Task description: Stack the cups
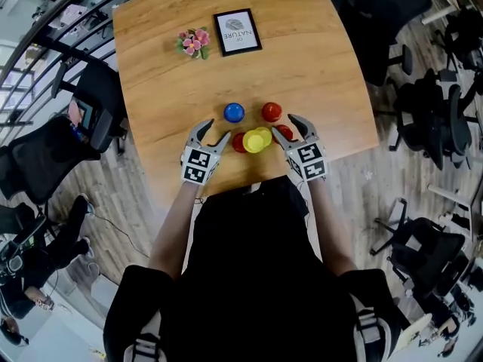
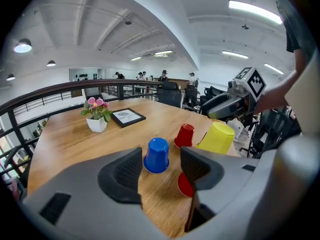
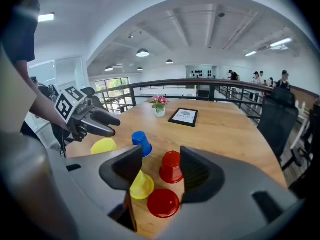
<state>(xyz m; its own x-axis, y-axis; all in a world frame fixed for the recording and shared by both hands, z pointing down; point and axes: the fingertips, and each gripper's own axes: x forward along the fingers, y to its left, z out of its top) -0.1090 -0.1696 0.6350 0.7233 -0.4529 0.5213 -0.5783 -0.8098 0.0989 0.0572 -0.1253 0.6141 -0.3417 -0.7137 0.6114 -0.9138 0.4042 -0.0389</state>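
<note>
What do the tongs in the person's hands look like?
Both the left tongs and right tongs are grey with curved jaws and ribbed dark pads. Each carries a white cube with black square markers. The person wears a black top.

At the centre of the head view, the blue cup [image 1: 234, 112], red cup [image 1: 272, 111] and yellow cup [image 1: 257, 139] were plain. The table [image 1: 317, 59] was honey wood-grain. The flowers [image 1: 194, 41] at upper left were pink. The left gripper [image 2: 161, 158] and right gripper [image 3: 160, 158] were dark grey, their cubes patterned in black-and-white squares.
</note>
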